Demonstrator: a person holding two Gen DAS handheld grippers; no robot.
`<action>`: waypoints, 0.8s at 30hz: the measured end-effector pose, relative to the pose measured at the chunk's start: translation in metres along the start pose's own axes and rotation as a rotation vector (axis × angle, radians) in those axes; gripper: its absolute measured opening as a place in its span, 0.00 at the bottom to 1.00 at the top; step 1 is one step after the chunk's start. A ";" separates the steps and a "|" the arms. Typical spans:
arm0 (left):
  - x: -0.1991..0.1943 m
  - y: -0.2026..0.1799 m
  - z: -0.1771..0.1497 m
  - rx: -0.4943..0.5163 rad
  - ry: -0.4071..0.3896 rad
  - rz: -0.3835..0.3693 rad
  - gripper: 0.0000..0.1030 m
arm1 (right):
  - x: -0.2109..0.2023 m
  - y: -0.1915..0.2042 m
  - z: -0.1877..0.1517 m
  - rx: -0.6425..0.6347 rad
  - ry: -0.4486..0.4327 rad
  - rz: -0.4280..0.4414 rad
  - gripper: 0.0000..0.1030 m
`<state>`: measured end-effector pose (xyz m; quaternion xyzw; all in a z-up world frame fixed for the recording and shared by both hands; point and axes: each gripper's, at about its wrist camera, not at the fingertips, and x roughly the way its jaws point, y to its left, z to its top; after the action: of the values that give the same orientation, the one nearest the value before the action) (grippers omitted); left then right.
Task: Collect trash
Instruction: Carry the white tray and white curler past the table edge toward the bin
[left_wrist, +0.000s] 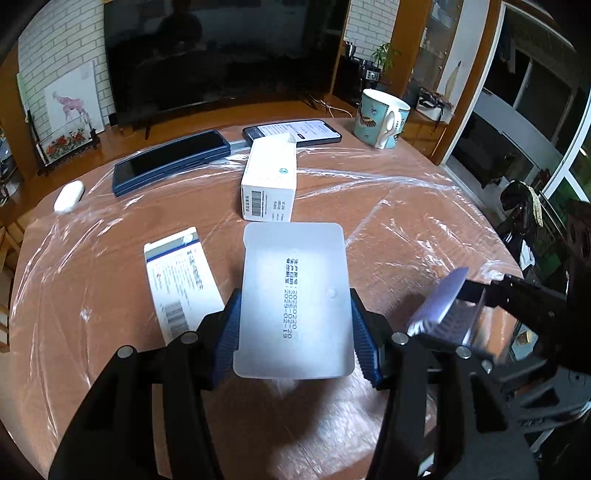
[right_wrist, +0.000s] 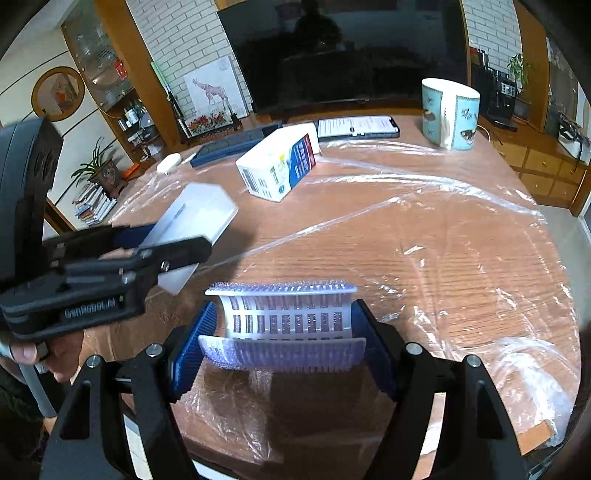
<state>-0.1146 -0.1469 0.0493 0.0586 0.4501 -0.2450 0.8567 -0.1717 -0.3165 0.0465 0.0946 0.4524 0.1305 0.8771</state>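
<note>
In the left wrist view the lower edge of the frosted plastic tray (left_wrist: 293, 301) hides the desk (left_wrist: 406, 221) beneath it, and the right gripper (left_wrist: 439, 314) at the right edge is blurred. The left gripper (left_wrist: 293, 325) is closed on the tray at frame centre, pads against both long sides. In the right wrist view the right gripper (right_wrist: 284, 332) clamps a bent lilac blister sheet (right_wrist: 284, 321) at lower centre; the left gripper (right_wrist: 177, 236) shows mid-left. A white carton (left_wrist: 267, 177) lies beyond.
</note>
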 end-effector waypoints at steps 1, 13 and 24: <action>-0.003 -0.001 -0.002 -0.005 -0.004 0.001 0.54 | -0.003 0.000 0.000 0.003 -0.004 0.006 0.71; -0.037 -0.010 -0.034 -0.064 -0.038 0.023 0.54 | -0.031 0.010 -0.011 -0.010 -0.012 0.053 0.71; -0.064 -0.021 -0.065 -0.075 -0.058 0.053 0.54 | -0.057 0.020 -0.033 -0.049 -0.011 0.079 0.71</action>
<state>-0.2029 -0.1206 0.0651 0.0312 0.4323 -0.2065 0.8772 -0.2331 -0.3138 0.0768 0.0915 0.4402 0.1756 0.8758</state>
